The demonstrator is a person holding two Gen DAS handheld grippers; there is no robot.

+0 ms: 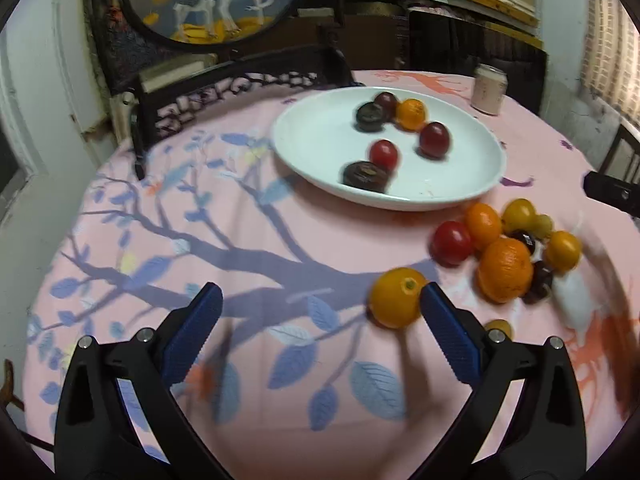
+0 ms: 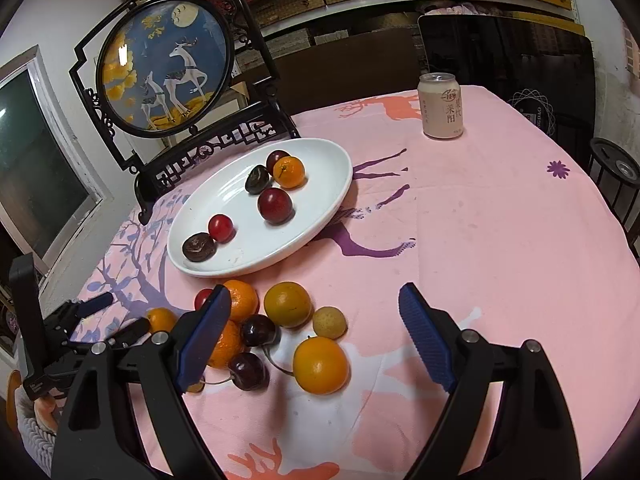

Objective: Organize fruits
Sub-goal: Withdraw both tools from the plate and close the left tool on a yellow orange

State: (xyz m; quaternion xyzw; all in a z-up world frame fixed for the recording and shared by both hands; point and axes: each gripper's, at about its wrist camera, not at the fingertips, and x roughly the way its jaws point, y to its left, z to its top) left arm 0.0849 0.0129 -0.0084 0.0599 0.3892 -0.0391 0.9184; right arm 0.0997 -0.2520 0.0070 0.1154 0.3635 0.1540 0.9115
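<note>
A small orange lies on the bench, short of the white plate, touching the left gripper's right finger, both fingers wide and empty. A nudge could roll it into the fruit pile. Right gripper hangs wide, empty.

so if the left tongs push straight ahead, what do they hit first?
Probably bare pink tablecloth: nothing lies between the open left tongs. The small orange fruit sits just outside the right finger and may get brushed; depth is unclear.
</note>
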